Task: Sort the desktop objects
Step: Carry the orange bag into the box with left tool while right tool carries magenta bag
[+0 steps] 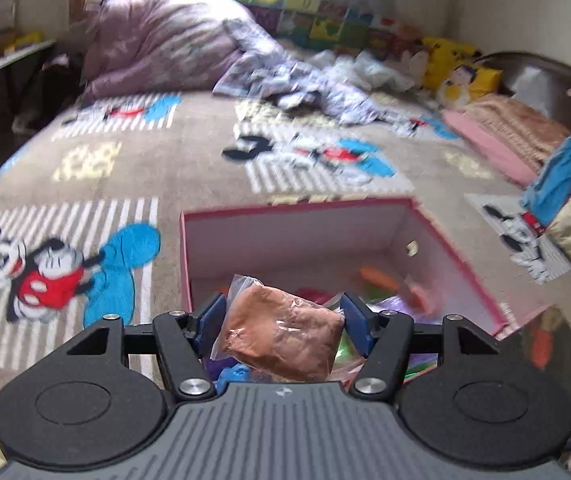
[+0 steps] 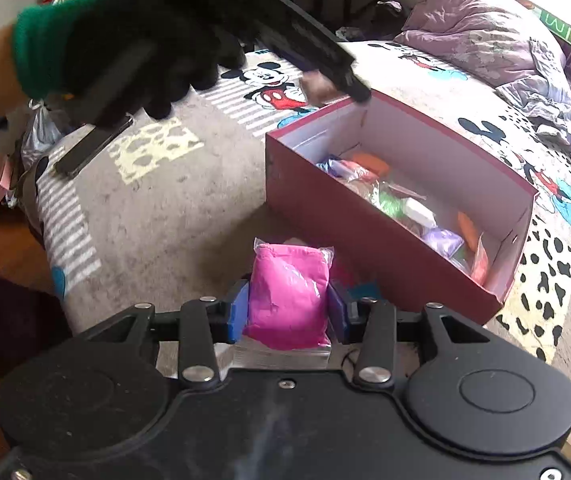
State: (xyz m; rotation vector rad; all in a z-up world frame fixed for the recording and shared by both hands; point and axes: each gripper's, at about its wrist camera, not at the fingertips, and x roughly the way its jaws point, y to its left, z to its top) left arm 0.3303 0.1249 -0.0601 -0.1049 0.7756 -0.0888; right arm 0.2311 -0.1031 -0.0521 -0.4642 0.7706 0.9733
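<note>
While the open red box [image 2: 385, 240] sits on the cartoon-print bedcover [image 2: 165, 208] with a jumble of small coloured packets already inside, each of the person's grippers carries one more. The left gripper [image 1: 283, 320] is closed on a clear bag of brown clay [image 1: 285, 332], squeezed between its blue pads, and it hangs over the near end of the box, the bag just above the packets within; from the right wrist view it shows only as a blurred dark shape in a black glove [image 2: 133, 52] at the far corner of the box, a brownish lump at its tip. The right gripper [image 2: 287, 312] pinches a bag of pink clay [image 2: 287, 292] the same way and stands outside the box, near its long red wall, low over the bedcover. I judge the step in hand to be the dropping of packets into the box, the brown one nearest to going in. That move calls for the left jaws to part while the bag is clear of the walls, so it falls among the others rather than catching on the rim. The pink bag would need lifting over the red wall before any release, and the thin plastic may cling to a pad.
</note>
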